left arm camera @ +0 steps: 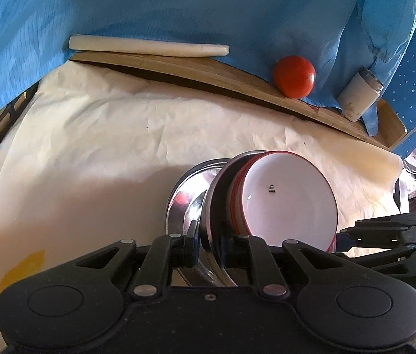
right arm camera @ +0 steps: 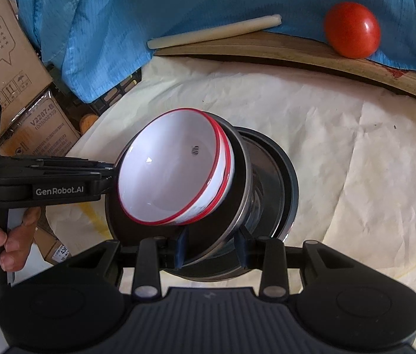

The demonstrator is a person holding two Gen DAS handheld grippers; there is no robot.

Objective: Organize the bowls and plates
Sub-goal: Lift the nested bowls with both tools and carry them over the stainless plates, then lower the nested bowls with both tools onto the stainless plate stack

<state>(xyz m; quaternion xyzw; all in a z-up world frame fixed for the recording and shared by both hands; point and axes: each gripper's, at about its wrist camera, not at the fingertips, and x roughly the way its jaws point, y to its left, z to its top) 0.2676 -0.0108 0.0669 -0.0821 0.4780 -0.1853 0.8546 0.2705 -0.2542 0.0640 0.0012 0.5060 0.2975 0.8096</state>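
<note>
Both grippers are holding a tilted stack above the desk (right arm camera: pixel 355 153): white bowls (right arm camera: pixel 175 165) nested in steel plates (right arm camera: pixel 270 183), openings facing left. Left gripper (left arm camera: pixel 209 244) and right gripper (right arm camera: pixel 210 247) fingers are clamping the plates' rims.

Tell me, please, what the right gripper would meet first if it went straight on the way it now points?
The right gripper already has the rim of the steel plates between its jaws, so pushing on would drive them deeper onto the stack, toward the white bowl nested there. Beyond lies only the paper cover, though depth is uncertain.
</note>
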